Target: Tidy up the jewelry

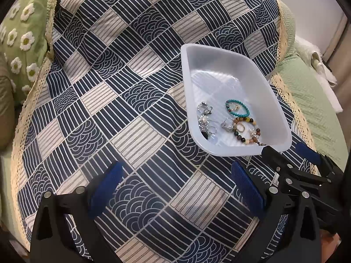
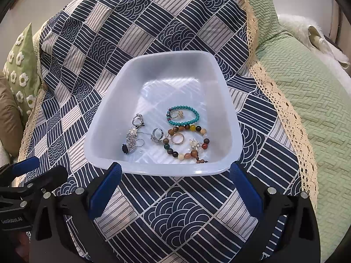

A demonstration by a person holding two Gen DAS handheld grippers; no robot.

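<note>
Patterned navy cloth [image 2: 175, 208] covers the work surface. Left gripper [image 1: 175, 188] and right gripper [image 2: 175, 186] hover nearest, jaws spread, empty. Beyond them, the white tray [image 2: 105, 118] holds the turquoise bracelet [image 2: 184, 116], multicolour bead bracelet [image 2: 186, 142] and silver pieces [image 2: 133, 140].

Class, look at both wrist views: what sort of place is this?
Probably a bedroom or living room at home: a green quilted cover, a daisy cushion, and a patterned cloth under a jewelry tray.
</note>
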